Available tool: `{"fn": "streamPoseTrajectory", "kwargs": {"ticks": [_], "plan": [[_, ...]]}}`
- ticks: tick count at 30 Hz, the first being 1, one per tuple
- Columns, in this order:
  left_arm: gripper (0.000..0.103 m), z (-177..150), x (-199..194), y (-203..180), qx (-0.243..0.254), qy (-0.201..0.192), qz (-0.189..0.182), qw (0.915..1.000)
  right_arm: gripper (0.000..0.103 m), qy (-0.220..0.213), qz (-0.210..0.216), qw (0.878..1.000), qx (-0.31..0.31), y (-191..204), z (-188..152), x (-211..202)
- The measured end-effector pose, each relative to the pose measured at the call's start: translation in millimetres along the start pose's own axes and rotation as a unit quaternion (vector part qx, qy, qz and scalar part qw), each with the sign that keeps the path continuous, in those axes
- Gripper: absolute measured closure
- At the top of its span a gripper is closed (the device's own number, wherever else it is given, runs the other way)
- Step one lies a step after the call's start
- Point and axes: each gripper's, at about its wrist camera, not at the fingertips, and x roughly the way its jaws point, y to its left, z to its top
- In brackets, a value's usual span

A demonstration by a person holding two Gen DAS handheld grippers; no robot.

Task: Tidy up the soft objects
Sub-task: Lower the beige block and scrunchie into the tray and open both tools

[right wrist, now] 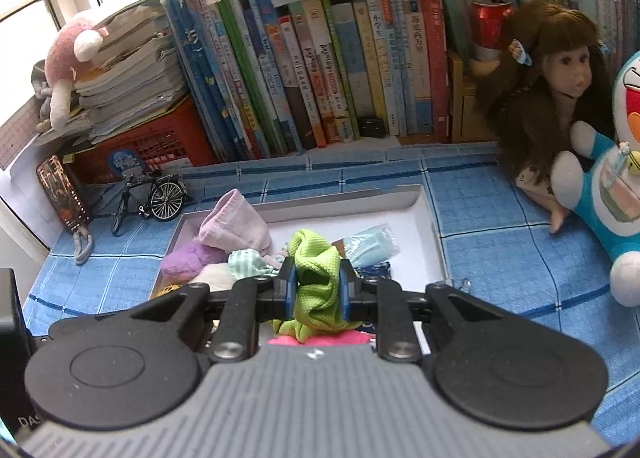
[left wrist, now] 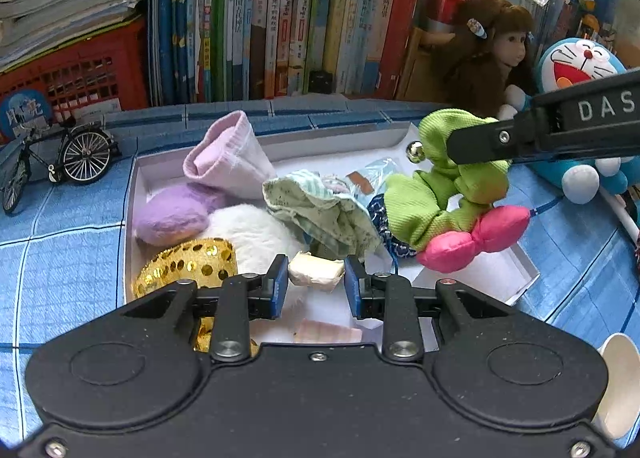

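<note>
A shallow white box point(left wrist: 328, 137) lies on the blue checked cloth, holding a pink cloth pouch point(left wrist: 228, 161), purple plush point(left wrist: 172, 213), white plush point(left wrist: 256, 234), gold sequined band point(left wrist: 188, 262) and a green patterned cloth point(left wrist: 320, 205). My left gripper point(left wrist: 316, 278) hangs over the box's near end, shut on a small cream soft block point(left wrist: 316, 274). My right gripper point(right wrist: 318, 282) is shut on a green fabric toy point(right wrist: 316, 278) with a pink bow point(left wrist: 476, 238). The toy hangs above the box's right side, under the black finger point(left wrist: 488, 141).
Upright books point(left wrist: 280, 17) and a red basket point(left wrist: 80, 73) line the back. A model bicycle point(left wrist: 60, 161) stands left of the box. A doll point(left wrist: 488, 53) and a blue cat plush point(left wrist: 580, 65) sit at right. A paper cup point(left wrist: 616, 378) lies near right.
</note>
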Motion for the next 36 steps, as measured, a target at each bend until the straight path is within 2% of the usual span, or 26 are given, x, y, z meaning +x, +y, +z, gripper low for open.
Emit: {"fn": "streamPoseTrajectory", "kwargs": {"ticks": [26,36], "plan": [[0.075,-11.3,7.0,6.7,-0.004,0.012,0.004,0.9999,0.076,0.039,-0.023,0.999,-0.024,2.2,-16.8,31.3],[0.074,-13.7,12.6,7.7,-0.009,0.020,0.004,0.9997,0.072,0.054,-0.029,0.998,-0.034,2.9,-19.6,38.0]]}}
